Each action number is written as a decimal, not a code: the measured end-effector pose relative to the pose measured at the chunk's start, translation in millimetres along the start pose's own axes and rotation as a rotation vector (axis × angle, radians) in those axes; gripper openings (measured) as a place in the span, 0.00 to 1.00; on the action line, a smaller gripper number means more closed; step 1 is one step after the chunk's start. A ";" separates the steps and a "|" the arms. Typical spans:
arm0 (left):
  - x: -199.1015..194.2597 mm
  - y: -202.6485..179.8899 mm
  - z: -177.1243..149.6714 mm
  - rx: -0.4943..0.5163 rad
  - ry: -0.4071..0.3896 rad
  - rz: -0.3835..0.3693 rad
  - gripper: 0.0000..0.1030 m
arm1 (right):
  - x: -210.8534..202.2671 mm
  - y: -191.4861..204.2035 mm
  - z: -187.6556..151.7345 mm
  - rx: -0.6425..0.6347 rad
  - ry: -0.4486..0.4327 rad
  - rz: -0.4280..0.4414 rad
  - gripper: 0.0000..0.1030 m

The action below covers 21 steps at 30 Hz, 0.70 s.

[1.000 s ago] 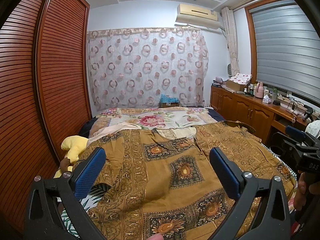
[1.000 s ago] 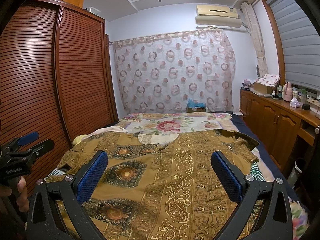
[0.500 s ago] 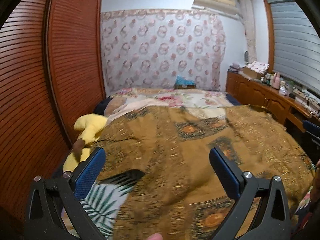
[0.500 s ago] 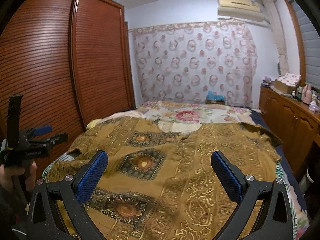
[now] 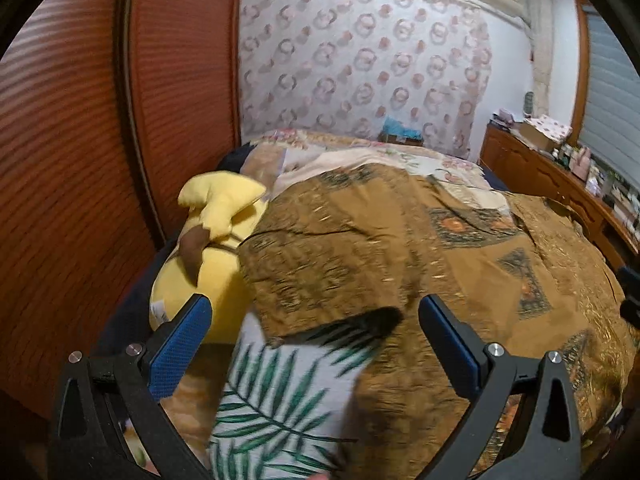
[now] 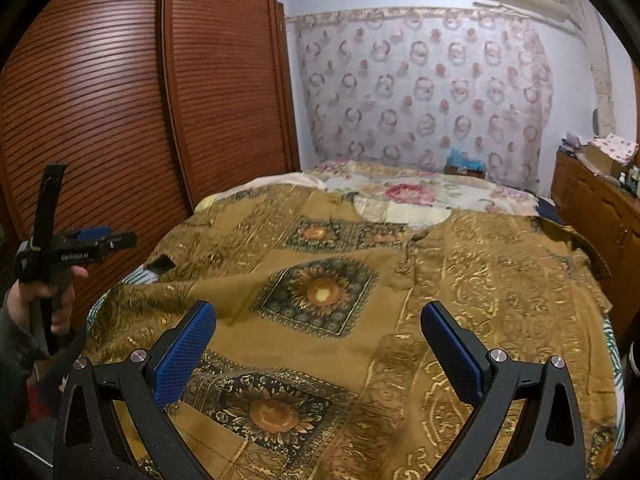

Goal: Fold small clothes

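Note:
A brown-and-gold shirt (image 6: 360, 292) with sunflower squares lies spread flat over the bed, collar toward the far end. In the left wrist view its left sleeve (image 5: 320, 264) lies just ahead of my left gripper (image 5: 312, 344), which is open and empty above the sleeve's lower edge. My right gripper (image 6: 320, 344) is open and empty above the shirt's lower middle. The left gripper also shows in the right wrist view (image 6: 80, 244), held in a hand at the bed's left side.
A yellow plush toy (image 5: 208, 240) lies at the bed's left edge beside the sleeve. A leaf-print sheet (image 5: 280, 392) shows under the shirt. Red louvred wardrobe doors (image 6: 120, 120) stand on the left. A wooden dresser (image 6: 592, 208) stands on the right.
My left gripper has swung left and down toward the shirt's left sleeve and the plush toy. My right gripper has turned slightly left. Both stay open.

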State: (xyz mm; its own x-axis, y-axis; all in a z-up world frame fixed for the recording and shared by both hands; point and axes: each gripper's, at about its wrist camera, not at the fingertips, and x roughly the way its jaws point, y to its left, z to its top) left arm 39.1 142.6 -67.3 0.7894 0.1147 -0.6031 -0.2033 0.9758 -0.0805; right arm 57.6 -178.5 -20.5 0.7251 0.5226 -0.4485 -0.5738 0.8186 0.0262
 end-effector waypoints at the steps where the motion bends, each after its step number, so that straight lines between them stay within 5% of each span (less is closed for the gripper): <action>1: 4.4 4.7 0.3 -0.005 0.010 0.003 0.96 | 1.5 -0.3 1.3 -0.005 0.008 0.004 0.99; 7: 39.6 24.5 1.9 -0.018 0.117 -0.017 0.70 | 8.1 -2.8 10.2 -0.031 0.053 0.031 0.99; 17: 89.1 28.7 2.9 -0.020 0.294 -0.044 0.67 | 14.4 0.2 15.8 -0.061 0.091 0.058 0.99; 21: 90.0 33.3 5.5 -0.048 0.308 -0.111 0.50 | 15.9 2.1 16.6 -0.075 0.089 0.064 0.99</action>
State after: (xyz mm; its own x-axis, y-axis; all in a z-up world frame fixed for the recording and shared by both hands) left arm 106.5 186.4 -120.0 0.5971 -0.0607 -0.7998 -0.1591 0.9683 -0.1923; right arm 74.3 -164.5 -12.8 0.6515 0.5471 -0.5256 -0.6468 0.7626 -0.0081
